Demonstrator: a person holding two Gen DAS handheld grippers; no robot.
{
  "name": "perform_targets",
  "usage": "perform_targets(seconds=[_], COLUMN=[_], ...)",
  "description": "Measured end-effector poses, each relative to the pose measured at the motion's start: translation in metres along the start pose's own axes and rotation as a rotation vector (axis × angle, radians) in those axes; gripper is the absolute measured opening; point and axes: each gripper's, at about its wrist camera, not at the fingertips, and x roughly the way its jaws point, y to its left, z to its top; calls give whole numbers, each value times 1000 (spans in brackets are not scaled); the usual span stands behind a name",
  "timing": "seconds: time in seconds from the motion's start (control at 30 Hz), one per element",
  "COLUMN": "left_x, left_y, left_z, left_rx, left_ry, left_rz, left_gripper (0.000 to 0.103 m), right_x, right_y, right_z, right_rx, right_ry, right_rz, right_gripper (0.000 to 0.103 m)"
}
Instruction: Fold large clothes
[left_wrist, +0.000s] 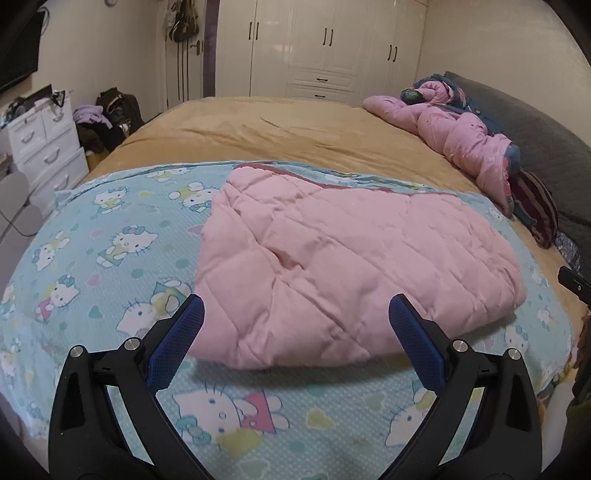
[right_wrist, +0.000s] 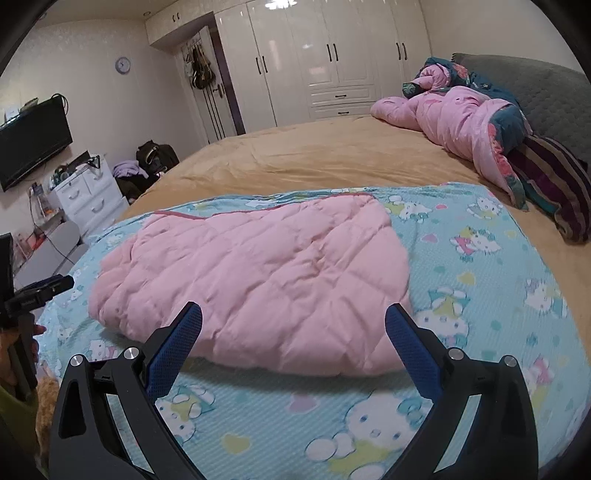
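Both grippers are hovering over the near end of the bed, and neither has hold of anything. The left gripper (left_wrist: 296, 309) has its blue-padded fingers (left_wrist: 180, 343) spread wide, nothing between them but air. Directly ahead of it, just beyond the fingertips, lies the pink quilted garment (left_wrist: 343, 266), folded into a thick, puffy bundle. Its near edge sits between the two fingers in the left wrist view, though the pads are clear of the fabric.

Same story on the right: the right gripper (right_wrist: 293, 309) is wide open and empty, with the pink quilted garment (right_wrist: 258, 273) straight ahead and stretching off to its left. The bundle rests on a light blue cartoon-cat sheet (left_wrist: 110, 243), which runs under and to both sides of the grippers. Past the sheet, ahead, the tan bedspread (left_wrist: 295, 133) carries on toward the white wardrobe (left_wrist: 325, 48).

Far ahead and to the right, a crumpled pink comforter (right_wrist: 465, 122) is heaped against the grey headboard (right_wrist: 546, 92). At the left edge of the right wrist view, the other gripper's tip (right_wrist: 48, 288) pokes in.
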Motion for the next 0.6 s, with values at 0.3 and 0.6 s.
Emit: perform_targets(seconds=[0.3, 0.6], left_x=[-17, -21], left_y=[-16, -23], left_z=[-45, -72], left_rx=[16, 19], left_ry=[-37, -14], left_rz=[23, 47], left_gripper=[94, 94], right_x=[-12, -11], right_y=[20, 31], right_z=[-53, -82], right_rx=[-8, -15], right_ry=[-26, 24], right_rz=[-25, -18], right_gripper=[99, 99])
